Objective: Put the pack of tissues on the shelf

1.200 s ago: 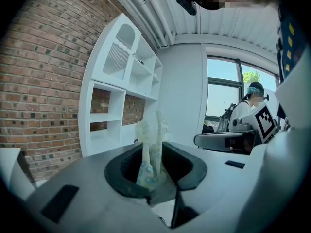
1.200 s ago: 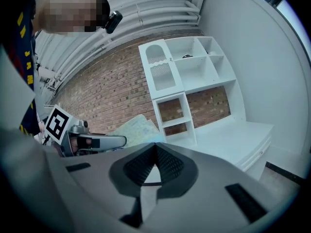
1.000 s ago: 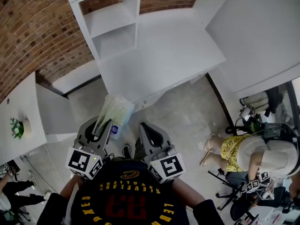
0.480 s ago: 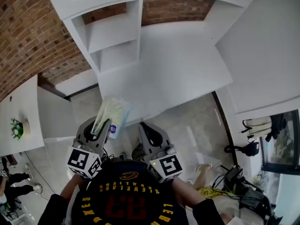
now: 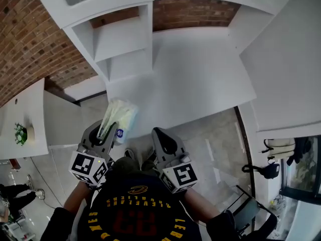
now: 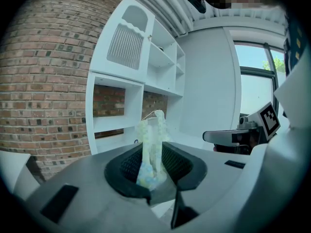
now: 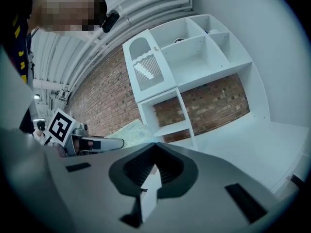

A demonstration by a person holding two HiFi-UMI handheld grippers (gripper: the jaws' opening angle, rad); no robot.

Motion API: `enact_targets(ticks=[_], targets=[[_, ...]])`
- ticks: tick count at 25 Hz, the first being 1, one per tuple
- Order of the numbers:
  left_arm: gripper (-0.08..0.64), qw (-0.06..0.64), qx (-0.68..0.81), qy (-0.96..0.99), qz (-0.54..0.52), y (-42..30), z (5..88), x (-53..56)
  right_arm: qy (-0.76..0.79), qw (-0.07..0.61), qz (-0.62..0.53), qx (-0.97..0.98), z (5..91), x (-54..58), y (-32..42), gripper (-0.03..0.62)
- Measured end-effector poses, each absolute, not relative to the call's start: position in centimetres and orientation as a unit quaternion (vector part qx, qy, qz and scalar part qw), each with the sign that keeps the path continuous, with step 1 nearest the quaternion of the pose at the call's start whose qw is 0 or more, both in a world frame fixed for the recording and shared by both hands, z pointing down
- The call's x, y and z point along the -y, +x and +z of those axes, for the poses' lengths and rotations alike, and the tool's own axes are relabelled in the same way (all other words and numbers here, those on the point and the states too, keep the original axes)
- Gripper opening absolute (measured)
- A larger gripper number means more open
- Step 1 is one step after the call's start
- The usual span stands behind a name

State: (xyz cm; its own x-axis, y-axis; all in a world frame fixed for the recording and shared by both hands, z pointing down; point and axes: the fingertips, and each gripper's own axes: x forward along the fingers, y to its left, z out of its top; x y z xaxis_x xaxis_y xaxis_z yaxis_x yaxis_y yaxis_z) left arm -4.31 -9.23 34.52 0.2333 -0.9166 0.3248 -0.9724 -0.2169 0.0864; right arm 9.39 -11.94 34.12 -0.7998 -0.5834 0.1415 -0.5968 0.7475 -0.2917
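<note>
A pale green pack of tissues (image 5: 120, 115) stands out of my left gripper (image 5: 106, 130), which is shut on its lower end. In the left gripper view the pack (image 6: 151, 135) rises upright between the jaws of the left gripper (image 6: 153, 165). My right gripper (image 5: 158, 134) rides beside it with its jaws together and nothing in them. Ahead stands the white shelf unit (image 5: 123, 39) with open compartments, set on a white desk (image 5: 200, 79). The right gripper view shows the shelf (image 7: 187, 64), the left gripper (image 7: 95, 142) and the pack (image 7: 130, 129) at the left.
A brick wall (image 5: 35, 44) runs behind and left of the shelf. A white side table (image 5: 25, 112) at the left carries a small green plant (image 5: 20, 133). A white wall panel (image 5: 286, 64) bounds the desk on the right. Black gear (image 5: 266, 169) lies on the floor.
Both grippers, with the pack still held in the left one, have come nearer to the desk and shelf. The seated person at the right has dropped out of the head view.
</note>
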Motion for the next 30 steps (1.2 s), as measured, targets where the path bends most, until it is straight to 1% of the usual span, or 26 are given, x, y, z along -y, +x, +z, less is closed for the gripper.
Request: enact_targets(ticks=[11,21,30], targets=[[0.095,0.149,0.619,0.764,0.105,-8.9,37.1,14.9,0.327,0.035,0.167,0.930,36.0,16.6,6.2,-0.005],[0.095,0.177,0.612,0.762,0.115,-13.3,41.7,20.1,0.350,0.047,0.158,0.922,37.2,20.1,1.8,-0.005],[0.095,0.181,0.616,0.754,0.140,-15.6,46.0,25.1,0.367,0.064,0.182,0.910,40.4,22.3,-0.1,-0.005]])
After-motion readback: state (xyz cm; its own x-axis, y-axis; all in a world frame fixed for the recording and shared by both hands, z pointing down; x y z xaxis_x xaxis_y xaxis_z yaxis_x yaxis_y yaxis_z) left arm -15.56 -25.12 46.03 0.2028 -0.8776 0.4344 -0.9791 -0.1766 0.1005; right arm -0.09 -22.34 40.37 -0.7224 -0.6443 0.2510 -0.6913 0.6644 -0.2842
